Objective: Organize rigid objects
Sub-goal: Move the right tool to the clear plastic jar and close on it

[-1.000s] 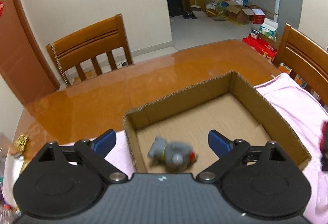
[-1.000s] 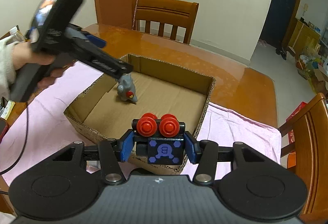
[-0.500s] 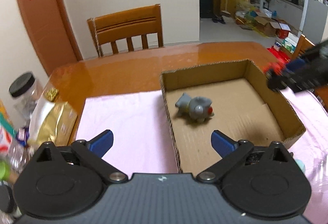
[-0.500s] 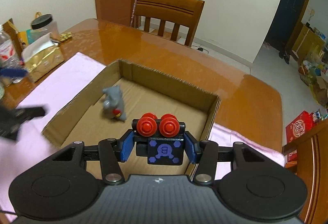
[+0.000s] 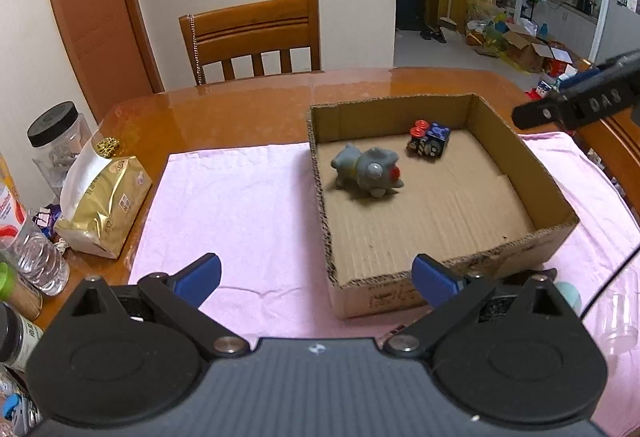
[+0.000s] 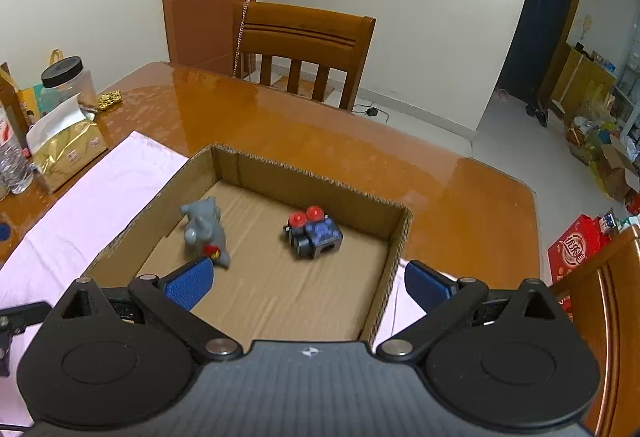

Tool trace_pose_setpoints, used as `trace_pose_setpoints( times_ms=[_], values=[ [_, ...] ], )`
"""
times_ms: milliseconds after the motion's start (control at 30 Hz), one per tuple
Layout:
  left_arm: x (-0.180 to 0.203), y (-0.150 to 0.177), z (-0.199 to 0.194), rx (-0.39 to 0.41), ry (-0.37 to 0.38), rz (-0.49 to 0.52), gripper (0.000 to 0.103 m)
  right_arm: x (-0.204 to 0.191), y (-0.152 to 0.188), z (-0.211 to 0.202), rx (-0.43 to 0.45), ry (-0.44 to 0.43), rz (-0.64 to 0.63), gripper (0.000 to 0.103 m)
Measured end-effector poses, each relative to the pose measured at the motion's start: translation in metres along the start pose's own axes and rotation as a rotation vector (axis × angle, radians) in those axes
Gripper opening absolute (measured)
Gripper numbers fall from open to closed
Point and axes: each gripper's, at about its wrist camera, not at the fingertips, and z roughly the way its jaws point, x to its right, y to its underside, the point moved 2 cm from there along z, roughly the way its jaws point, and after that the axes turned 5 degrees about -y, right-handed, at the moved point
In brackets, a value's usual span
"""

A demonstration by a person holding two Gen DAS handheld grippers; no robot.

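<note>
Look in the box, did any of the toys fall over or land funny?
Yes. In the cardboard box, the grey animal toy lies on its side instead of standing. The blue block toy with red knobs rests tipped, knobs pointing toward the back wall. Neither looks broken.

The right gripper runs off the left wrist view's right edge (only its black body shows). Bottles at the surface's left side are cut off. Both toys in the box look slightly blurred.
</note>
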Motion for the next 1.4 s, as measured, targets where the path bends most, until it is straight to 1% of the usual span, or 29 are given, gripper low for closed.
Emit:
trace_pose_setpoints(
  times_ms=[133,233,367,433,533,633,700,767,900,967,1067,1167,1300,1400],
  values=[
    [0.007,0.01,-0.009,-0.001,0.003,-0.012,0.101,0.001,0.027,-0.017,-0.001,-0.003,0.019,0.103],
    [0.012,0.02,-0.016,0.012,-0.036,-0.012,0.101,0.008,0.054,-0.027,-0.014,-0.013,0.06,0.103],
    [0.017,0.035,-0.024,-0.001,-0.055,-0.037,0.101,0.016,0.1,-0.036,-0.064,-0.002,0.09,0.103],
    [0.02,0.042,-0.025,-0.015,-0.056,-0.046,0.101,0.02,0.122,-0.037,-0.105,0.014,0.094,0.103],
    [0.025,0.05,-0.028,-0.035,-0.039,-0.054,0.101,0.028,0.147,-0.037,-0.154,0.007,0.089,0.103],
    [0.032,0.054,-0.032,-0.036,-0.032,-0.05,0.101,0.04,0.16,-0.032,-0.183,0.02,0.073,0.103],
    [0.036,0.057,-0.036,-0.035,-0.033,-0.052,0.101,0.049,0.163,-0.026,-0.2,0.013,0.086,0.103],
    [0.038,0.059,-0.039,-0.033,-0.026,-0.058,0.101,0.057,0.167,-0.018,-0.236,-0.015,0.119,0.103],
    [0.039,0.065,-0.041,-0.045,-0.024,-0.054,0.101,0.063,0.179,-0.012,-0.303,-0.1,0.19,0.103],
    [0.038,0.067,-0.041,-0.047,-0.025,-0.051,0.101,0.06,0.186,-0.017,-0.315,-0.126,0.213,0.103],
    [0.037,0.07,-0.04,-0.055,-0.012,-0.053,0.101,0.051,0.194,-0.027,-0.332,-0.119,0.234,0.103],
    [0.04,0.073,-0.038,-0.063,0.005,-0.032,0.101,0.041,0.2,-0.038,-0.339,-0.141,0.266,0.103],
    [0.049,0.076,-0.037,-0.072,0.062,0.003,0.101,0.021,0.209,-0.045,-0.342,-0.141,0.299,0.103],
    [0.058,0.078,-0.034,-0.083,0.112,0.022,0.101,0.003,0.218,-0.045,-0.332,-0.107,0.305,0.103]
  ],
)
